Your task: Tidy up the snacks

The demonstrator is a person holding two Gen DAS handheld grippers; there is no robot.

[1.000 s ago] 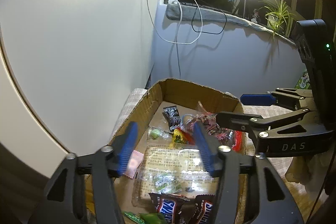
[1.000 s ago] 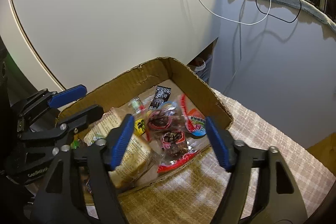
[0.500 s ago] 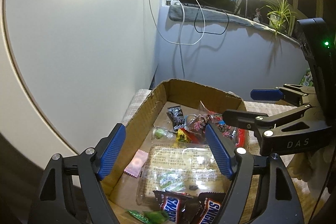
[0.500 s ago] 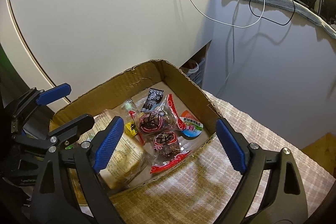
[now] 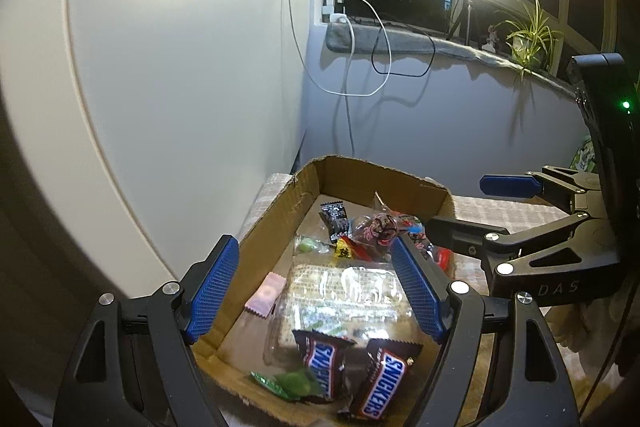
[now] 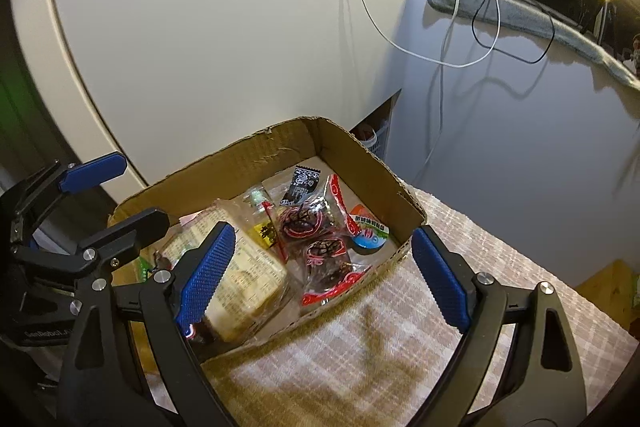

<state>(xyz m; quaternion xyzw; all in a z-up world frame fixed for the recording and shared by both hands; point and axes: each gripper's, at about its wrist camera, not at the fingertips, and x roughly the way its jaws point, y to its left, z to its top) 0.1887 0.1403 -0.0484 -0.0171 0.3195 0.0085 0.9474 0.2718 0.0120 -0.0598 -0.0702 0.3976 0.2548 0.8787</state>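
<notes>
Snacks fill a cardboard box [image 6: 256, 163] that sits on a checked cloth [image 6: 460, 307], tight against a pale wall. Left gripper [image 5: 316, 287] hangs above the box with its jaws spread wide, having just been opening — nothing sits between the blue pads. Below it, at 6 o'clock in the left wrist view, lie two Snickers bars [image 5: 352, 367]; a clear packet of crackers [image 5: 344, 291] fills the middle, a pink wafer [image 5: 266, 294] lies at its 9 o'clock, and a black sachet [image 5: 335, 219] rests toward 12 o'clock. Right gripper [image 6: 324, 271] also stands spread and empty, its jaws just opened wider, straddling the box's near corner. Between its pads show two red-edged packs of dark sweets [image 6: 316, 239].
</notes>
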